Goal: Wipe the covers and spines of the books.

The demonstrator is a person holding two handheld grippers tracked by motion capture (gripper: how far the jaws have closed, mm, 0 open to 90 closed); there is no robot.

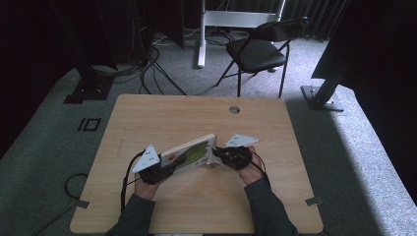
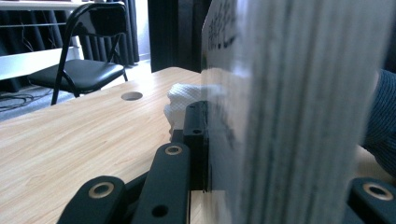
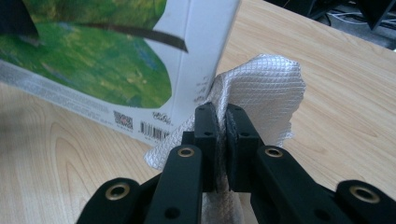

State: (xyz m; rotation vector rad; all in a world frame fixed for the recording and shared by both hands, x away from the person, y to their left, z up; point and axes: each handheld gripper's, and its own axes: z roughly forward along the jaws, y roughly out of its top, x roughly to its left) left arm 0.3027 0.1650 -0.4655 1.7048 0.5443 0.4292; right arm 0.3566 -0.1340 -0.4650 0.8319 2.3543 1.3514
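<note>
A thick book [image 1: 189, 153] with a green and white cover lies tilted near the middle of the wooden table [image 1: 162, 115]. My left gripper [image 1: 164, 169] is shut on the book's near end; in the left gripper view the blurred page edges [image 2: 299, 107] sit between the jaws. My right gripper [image 1: 221, 156] is shut on a white quilted paper towel [image 3: 264, 93], which is pressed against the book's back cover [image 3: 116, 60] beside the barcode. The towel [image 2: 184, 102] also shows past the left gripper's jaw. A hand holds each gripper.
A round cable hole [image 1: 234, 109] is at the table's far edge. A black folding chair [image 1: 260, 49] stands beyond the table, with a white desk frame [image 1: 201, 34] and floor cables [image 1: 147, 69] behind. Dark stands flank both sides.
</note>
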